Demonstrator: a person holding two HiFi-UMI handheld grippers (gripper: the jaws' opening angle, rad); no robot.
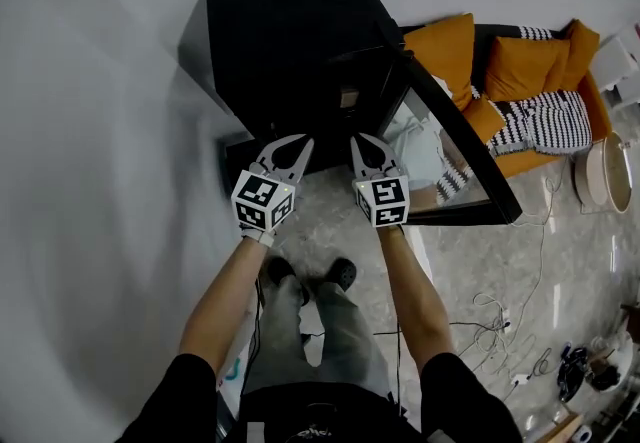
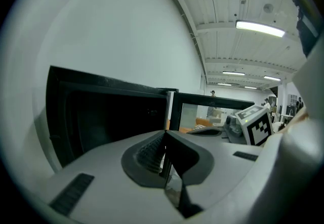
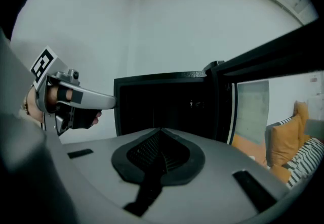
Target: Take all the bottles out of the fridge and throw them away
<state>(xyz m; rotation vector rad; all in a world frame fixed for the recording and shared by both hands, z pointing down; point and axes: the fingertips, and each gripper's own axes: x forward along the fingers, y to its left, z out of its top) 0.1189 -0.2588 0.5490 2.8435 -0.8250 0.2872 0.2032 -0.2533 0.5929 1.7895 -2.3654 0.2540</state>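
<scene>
— Two grippers are showing, then?
— Yes. The left gripper (image 1: 303, 144) and the right gripper (image 1: 356, 141) are hanging side by side just in front of the one black fridge (image 1: 290, 31), both pointing into it. Each is holding its jaws pressed together, with nothing between them.
— And the fridge?
— It is standing against the white wall (image 1: 100, 131), with its one glass door (image 1: 470, 171) standing open to the right. The inside is looking too dark to tell what it is holding.
— Anything else around?
— One sofa (image 1: 595, 103) is sitting beyond the door, carrying two orange cushions (image 1: 445, 46) and one striped blanket (image 1: 545, 121). Loose cables (image 1: 500, 316) are lying across the floor (image 1: 470, 261).
</scene>
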